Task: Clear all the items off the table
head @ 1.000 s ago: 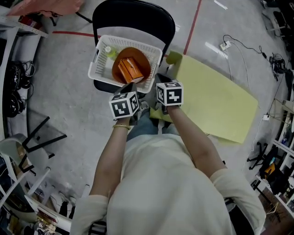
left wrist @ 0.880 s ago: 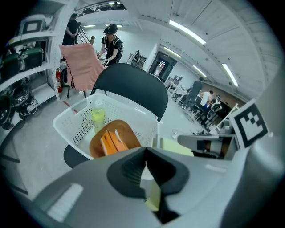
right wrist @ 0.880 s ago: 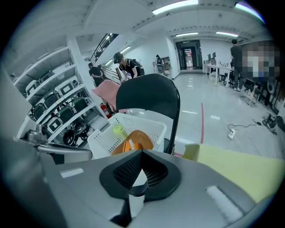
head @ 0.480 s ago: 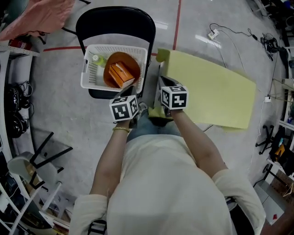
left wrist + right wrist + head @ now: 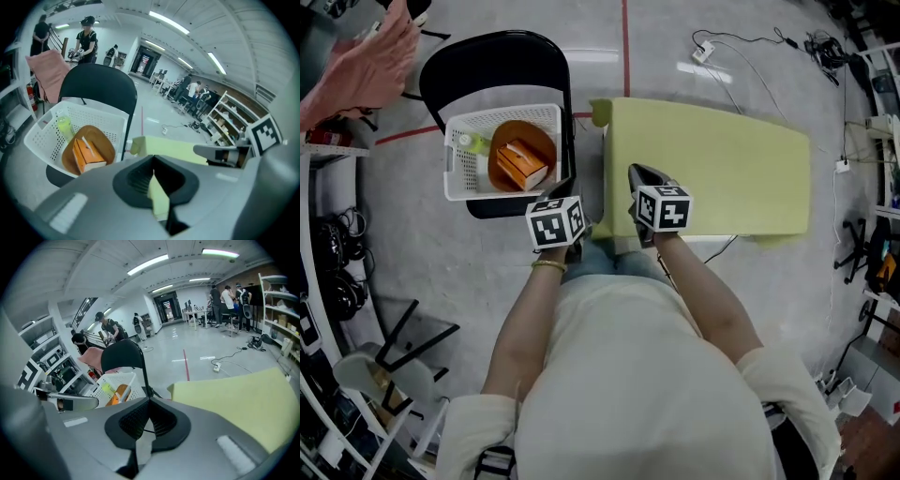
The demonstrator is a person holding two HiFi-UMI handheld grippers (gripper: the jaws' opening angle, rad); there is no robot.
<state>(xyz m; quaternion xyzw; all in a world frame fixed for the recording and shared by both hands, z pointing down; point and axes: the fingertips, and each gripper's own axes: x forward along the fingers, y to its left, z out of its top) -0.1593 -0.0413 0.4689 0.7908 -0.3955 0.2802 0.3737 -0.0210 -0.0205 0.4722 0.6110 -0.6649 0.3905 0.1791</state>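
Hovering side by side in the person's hands, both grippers are pointing forward and down. The left gripper [image 5: 564, 190] is sitting over the gap between the black folding chair [image 5: 487, 61] and the yellow-green table [image 5: 712, 159]. Its jaws are pressing fully together. A pale yellow-green sliver is showing in the slit between them, but whether it is pinched or only seen through the slit is unclear. The right gripper [image 5: 639, 176] is hanging over the table's near edge with its jaws also closed and nothing gripped between them.

Left of the table, a white basket [image 5: 455, 141] is resting on the chair seat. It is holding an orange bowl [image 5: 534, 141], an orange box [image 5: 520, 164] lying in the bowl, and a small green bottle [image 5: 472, 142] beside the bowl. A pink cloth [image 5: 356, 66] is lying at the upper left, well apart from the basket.
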